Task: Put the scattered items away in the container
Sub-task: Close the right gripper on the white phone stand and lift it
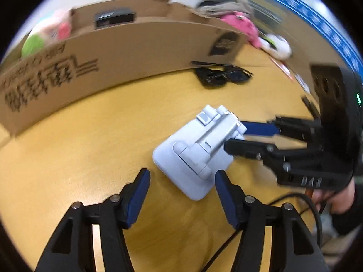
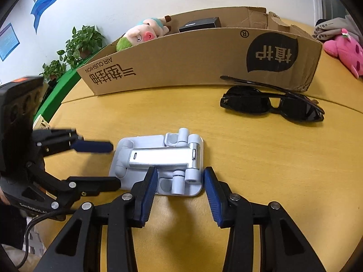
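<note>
A pale grey folding phone stand (image 1: 195, 151) (image 2: 158, 156) lies flat on the yellow table. My left gripper (image 1: 182, 175) (image 2: 116, 164) is open, and its blue pads straddle one end of the stand without pressing on it. From the other side my right gripper (image 2: 180, 174) (image 1: 236, 137) is open too, with the stand's near hinge between its pads and a gap beside the left pad. Behind them stands the long cardboard box (image 2: 181, 61) (image 1: 136, 52), holding a pig plush (image 2: 140, 35) and a small black box (image 2: 199, 25). Black sunglasses (image 2: 272, 106) (image 1: 220, 76) lie in front of the box.
A pink plush (image 2: 347, 49) (image 1: 240, 27) and a folded cloth (image 2: 331, 29) lie past the box's torn end, with a white plush (image 1: 276, 45) beside them. Potted plants (image 2: 84, 43) stand beyond the table's far-left edge. A hand (image 1: 340, 201) holds the right gripper, whose cable trails over the near edge.
</note>
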`<state>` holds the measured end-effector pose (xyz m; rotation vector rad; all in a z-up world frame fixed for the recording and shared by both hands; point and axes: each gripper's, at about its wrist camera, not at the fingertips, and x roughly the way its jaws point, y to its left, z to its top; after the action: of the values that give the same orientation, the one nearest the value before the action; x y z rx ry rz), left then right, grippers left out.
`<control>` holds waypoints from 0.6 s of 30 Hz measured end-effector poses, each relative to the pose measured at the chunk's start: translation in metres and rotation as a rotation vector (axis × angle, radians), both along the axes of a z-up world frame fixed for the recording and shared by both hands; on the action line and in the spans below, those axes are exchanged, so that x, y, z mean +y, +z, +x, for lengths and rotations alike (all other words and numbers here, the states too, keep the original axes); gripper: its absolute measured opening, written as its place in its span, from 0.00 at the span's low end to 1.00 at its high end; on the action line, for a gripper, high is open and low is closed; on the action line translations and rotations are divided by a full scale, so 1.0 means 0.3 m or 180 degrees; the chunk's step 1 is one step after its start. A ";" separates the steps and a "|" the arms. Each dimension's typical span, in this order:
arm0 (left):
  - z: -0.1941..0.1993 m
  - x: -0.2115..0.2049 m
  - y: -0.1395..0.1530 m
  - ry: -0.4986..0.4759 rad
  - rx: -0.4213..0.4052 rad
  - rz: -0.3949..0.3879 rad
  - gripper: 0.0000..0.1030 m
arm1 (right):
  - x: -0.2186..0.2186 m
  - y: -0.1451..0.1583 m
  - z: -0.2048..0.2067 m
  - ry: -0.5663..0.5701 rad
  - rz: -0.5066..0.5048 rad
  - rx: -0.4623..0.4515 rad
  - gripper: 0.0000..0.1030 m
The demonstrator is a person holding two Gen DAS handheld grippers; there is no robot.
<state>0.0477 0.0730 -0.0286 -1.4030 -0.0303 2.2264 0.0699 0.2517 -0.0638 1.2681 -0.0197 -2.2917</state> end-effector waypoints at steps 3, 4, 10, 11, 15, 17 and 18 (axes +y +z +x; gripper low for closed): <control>-0.008 0.002 -0.002 0.0167 -0.0070 0.0019 0.43 | -0.006 -0.002 0.010 0.0003 -0.0020 0.0027 0.43; -0.009 0.003 -0.002 0.0200 -0.0067 0.0014 0.42 | -0.008 -0.002 0.016 -0.0010 -0.0012 0.0044 0.43; 0.006 0.001 0.002 0.0324 -0.0069 0.0017 0.36 | -0.003 0.001 0.056 -0.0061 -0.0009 0.0112 0.44; 0.012 -0.004 0.006 0.0346 -0.0056 0.0016 0.35 | -0.003 0.005 0.064 -0.0072 -0.0012 0.0132 0.43; 0.025 -0.027 0.057 0.0415 0.0069 0.0100 0.34 | 0.009 0.045 0.080 -0.0134 -0.0065 0.0266 0.28; 0.024 -0.026 0.095 0.0419 0.0180 0.0066 0.34 | 0.003 0.065 0.082 -0.0116 -0.0055 0.0319 0.28; 0.021 -0.029 0.112 0.0422 0.0216 0.0077 0.33 | 0.000 0.072 0.081 -0.0116 -0.0062 0.0327 0.28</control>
<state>0.0541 0.0644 0.0051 -1.3469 -0.1302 2.3722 0.0941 0.2517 -0.0421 1.1480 -0.0292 -2.3793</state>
